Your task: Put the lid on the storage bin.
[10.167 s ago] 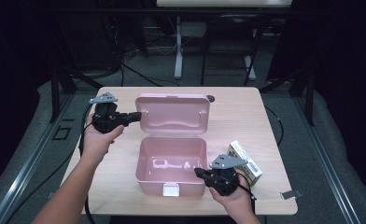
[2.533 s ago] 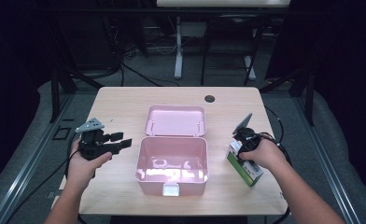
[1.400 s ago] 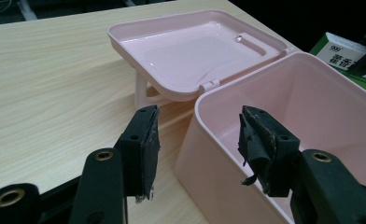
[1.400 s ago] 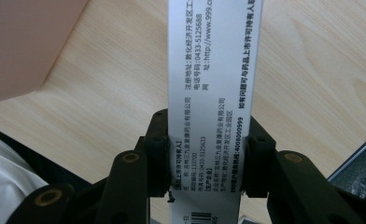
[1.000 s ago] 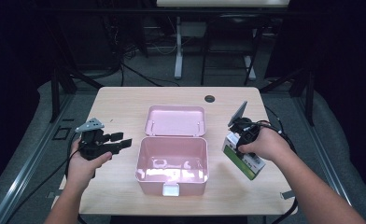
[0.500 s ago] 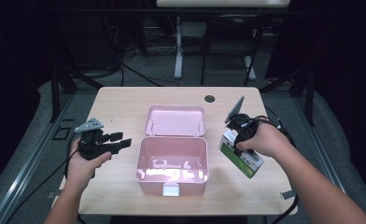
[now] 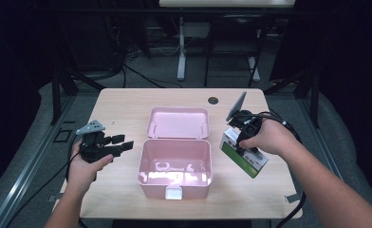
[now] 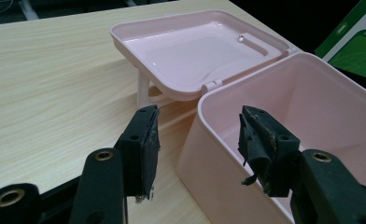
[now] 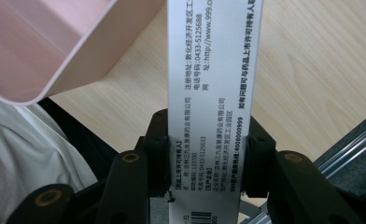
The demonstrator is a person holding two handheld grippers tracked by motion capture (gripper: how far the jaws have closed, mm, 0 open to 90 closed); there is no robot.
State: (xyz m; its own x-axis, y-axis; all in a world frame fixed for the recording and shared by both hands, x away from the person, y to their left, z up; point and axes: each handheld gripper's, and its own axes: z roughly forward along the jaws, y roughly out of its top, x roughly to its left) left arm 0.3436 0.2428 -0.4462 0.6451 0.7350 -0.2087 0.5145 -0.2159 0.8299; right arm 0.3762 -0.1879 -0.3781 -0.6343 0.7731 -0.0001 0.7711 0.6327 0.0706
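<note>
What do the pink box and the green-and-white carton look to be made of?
Pink box: looks like moulded plastic, glossy, with light glare on its floor and open lid. Green-and-white carton: probably thin printed cardboard, with flat faces, sharp folded edges and small print on the white side clamped in the right gripper.
</note>
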